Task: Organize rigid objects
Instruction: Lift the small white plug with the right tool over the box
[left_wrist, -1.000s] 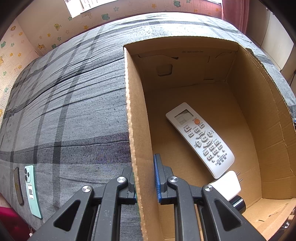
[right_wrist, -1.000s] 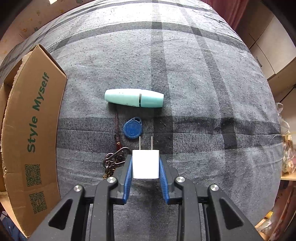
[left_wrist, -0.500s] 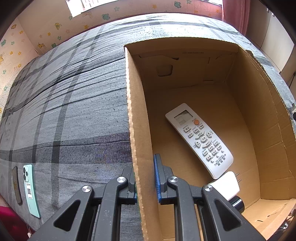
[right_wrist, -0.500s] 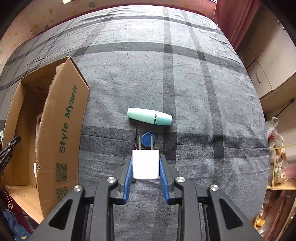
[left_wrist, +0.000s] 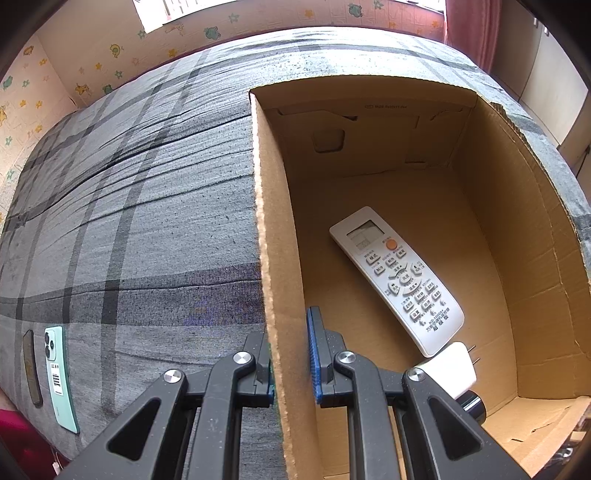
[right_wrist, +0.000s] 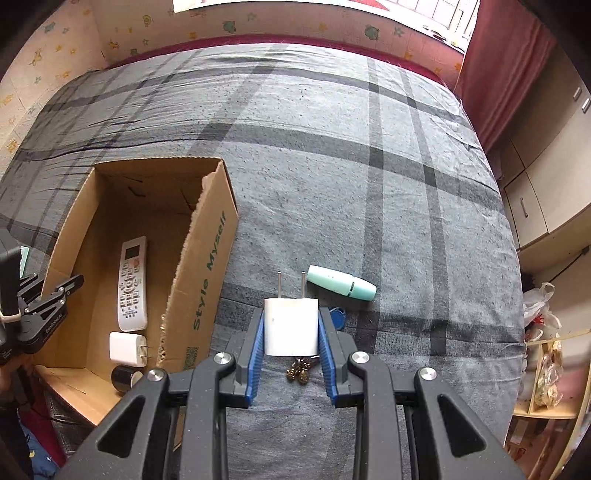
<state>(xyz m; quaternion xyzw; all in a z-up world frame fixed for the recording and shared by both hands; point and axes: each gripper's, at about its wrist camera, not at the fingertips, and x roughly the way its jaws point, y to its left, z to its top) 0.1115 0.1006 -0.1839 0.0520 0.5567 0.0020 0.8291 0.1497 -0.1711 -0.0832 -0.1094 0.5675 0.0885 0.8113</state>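
My right gripper (right_wrist: 291, 330) is shut on a white plug charger (right_wrist: 291, 325), prongs pointing away, held above the plaid bed. Below it lie a mint capsule-shaped case (right_wrist: 341, 283), a blue key fob (right_wrist: 338, 317) and a bunch of keys (right_wrist: 299, 371). The open cardboard box (right_wrist: 201, 266) stands to the left. Inside the box (left_wrist: 509, 258) are a white remote (left_wrist: 397, 278), a second white charger (left_wrist: 448, 369) and a small black cylinder (left_wrist: 471, 404). My left gripper (left_wrist: 291, 354) is shut on the box's left wall (left_wrist: 271, 266), one blue pad inside, the other outside.
A mint phone (left_wrist: 59, 373) and a dark flat object (left_wrist: 31, 367) lie at the bed's left edge. Wardrobe doors (right_wrist: 546, 192) and a shelf with bags (right_wrist: 543, 354) stand off the bed's right side. A red curtain (right_wrist: 498, 66) hangs at the far right.
My right gripper has risen with the charger and shifted left, so the box's inside now shows. The capsule case and key fob look smaller and farther. The left gripper kept still.
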